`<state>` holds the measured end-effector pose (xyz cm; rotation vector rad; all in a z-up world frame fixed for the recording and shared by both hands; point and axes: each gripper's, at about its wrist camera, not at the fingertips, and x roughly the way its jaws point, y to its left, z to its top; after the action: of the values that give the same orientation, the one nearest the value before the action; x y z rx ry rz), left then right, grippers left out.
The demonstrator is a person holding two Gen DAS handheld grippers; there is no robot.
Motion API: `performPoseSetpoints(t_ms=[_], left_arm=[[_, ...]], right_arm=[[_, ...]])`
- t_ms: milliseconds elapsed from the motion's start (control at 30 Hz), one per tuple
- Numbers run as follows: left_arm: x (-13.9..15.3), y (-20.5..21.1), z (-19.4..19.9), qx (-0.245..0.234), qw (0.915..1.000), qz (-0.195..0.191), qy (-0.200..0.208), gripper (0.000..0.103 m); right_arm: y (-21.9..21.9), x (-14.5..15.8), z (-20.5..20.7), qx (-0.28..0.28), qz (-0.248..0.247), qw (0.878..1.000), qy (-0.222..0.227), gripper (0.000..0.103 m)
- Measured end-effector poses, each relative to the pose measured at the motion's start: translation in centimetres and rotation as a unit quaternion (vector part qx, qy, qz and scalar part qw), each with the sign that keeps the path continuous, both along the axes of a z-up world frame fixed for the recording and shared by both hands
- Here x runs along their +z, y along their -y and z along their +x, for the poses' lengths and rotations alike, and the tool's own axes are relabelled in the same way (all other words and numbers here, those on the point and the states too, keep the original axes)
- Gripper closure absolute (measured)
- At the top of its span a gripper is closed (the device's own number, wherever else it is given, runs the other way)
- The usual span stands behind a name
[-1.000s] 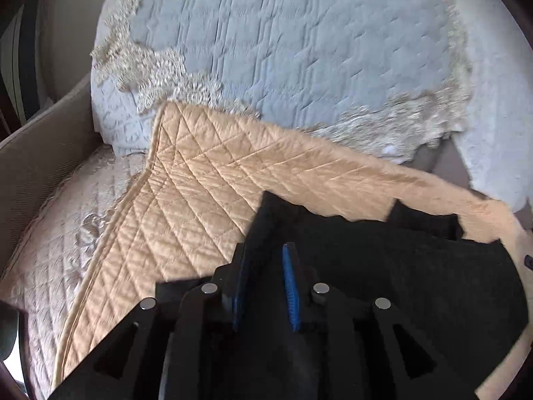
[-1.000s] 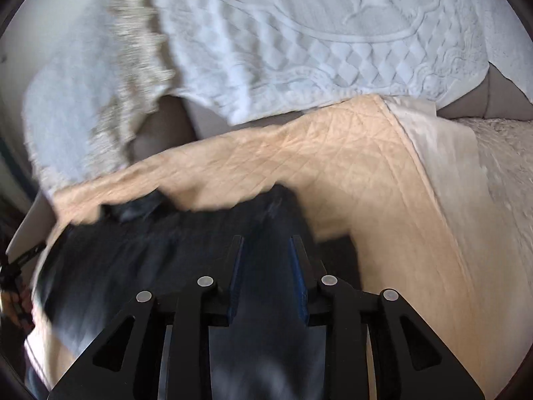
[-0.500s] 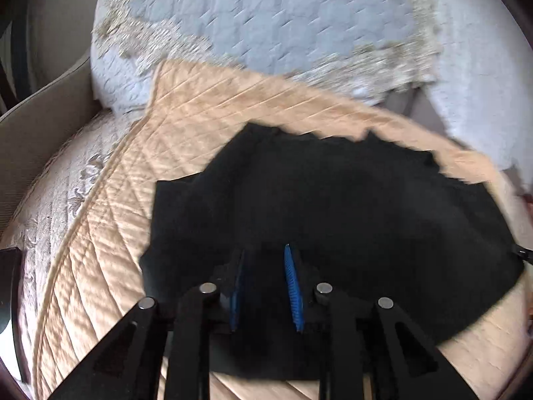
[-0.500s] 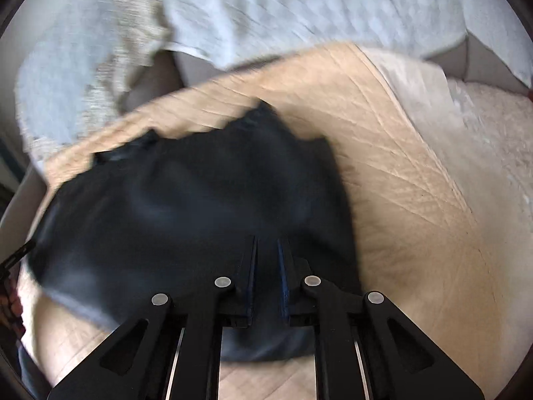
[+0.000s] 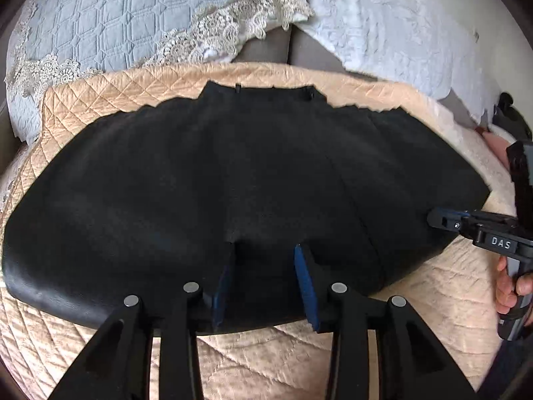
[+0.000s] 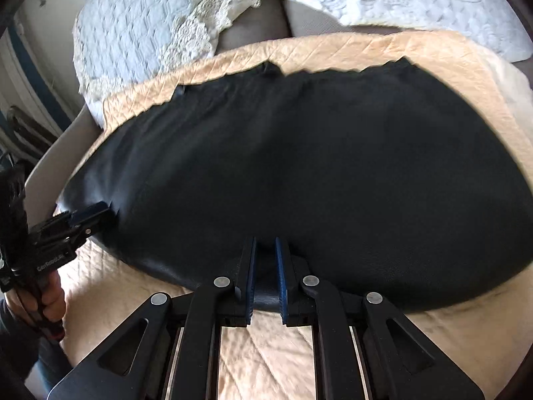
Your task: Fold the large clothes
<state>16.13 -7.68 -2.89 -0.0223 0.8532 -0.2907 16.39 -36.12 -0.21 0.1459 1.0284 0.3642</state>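
A large black garment (image 5: 250,166) lies spread flat on a peach quilted cover (image 5: 266,360), its belt-loop edge at the far side. My left gripper (image 5: 265,250) is at the garment's near hem. Its jaws are opening, and the cloth lies loose between the blue pads (image 5: 304,283). The right wrist view shows the same garment (image 6: 316,166), with my right gripper (image 6: 265,240) shut on its near hem. Each gripper appears in the other's view at the garment's side edge: the right gripper (image 5: 439,216) and the left gripper (image 6: 93,213).
A blue-grey quilted throw with a lace border (image 5: 100,16) and a white textured throw (image 5: 399,26) drape over the seat back behind the peach cover (image 6: 333,50). A person's hand (image 5: 509,283) grips the right handle; another hand (image 6: 43,300) holds the left one.
Both grippers drew back toward the near edge, and the black garment went from bunched and lifted to spread flat. The left jaws widened. The right jaws narrowed onto the hem.
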Motion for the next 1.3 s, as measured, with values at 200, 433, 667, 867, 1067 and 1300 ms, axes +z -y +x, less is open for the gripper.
performPoseSetpoints(t_ms=[200, 433, 667, 867, 1067, 1300], left_arm=[[1.4, -5.7, -0.2, 0.067, 0.9968, 0.025, 0.035, 0.064], [0.3, -10.1, 0.0, 0.13, 0.9914, 0.009, 0.012, 0.065], [0.8, -13.5, 2.1, 0.18, 0.9825, 0.032, 0.035, 0.065], [-0.6, -14.5, 1.8, 0.183, 0.9829, 0.011, 0.016, 0.065], [1.8, -13.5, 3.6, 0.158, 0.9852, 0.036, 0.056, 0.064], [-1.7, -16.2, 6.9, 0.191, 0.9814, 0.002, 0.014, 0.064]], right_arm=[[8.1, 1.5, 0.0, -0.097, -0.021, 0.994, 0.035, 0.091], [10.8, -0.3, 0.5, -0.146, -0.01, 0.989, 0.006, 0.101], [11.3, 0.2, 2.5, -0.154, -0.041, 0.987, 0.033, 0.097], [12.4, -1.2, 2.6, -0.161, -0.042, 0.986, 0.02, 0.097], [10.8, 0.5, 6.3, -0.138, -0.046, 0.988, 0.054, 0.097], [13.1, -3.6, 9.5, -0.162, -0.047, 0.985, 0.027, 0.101]])
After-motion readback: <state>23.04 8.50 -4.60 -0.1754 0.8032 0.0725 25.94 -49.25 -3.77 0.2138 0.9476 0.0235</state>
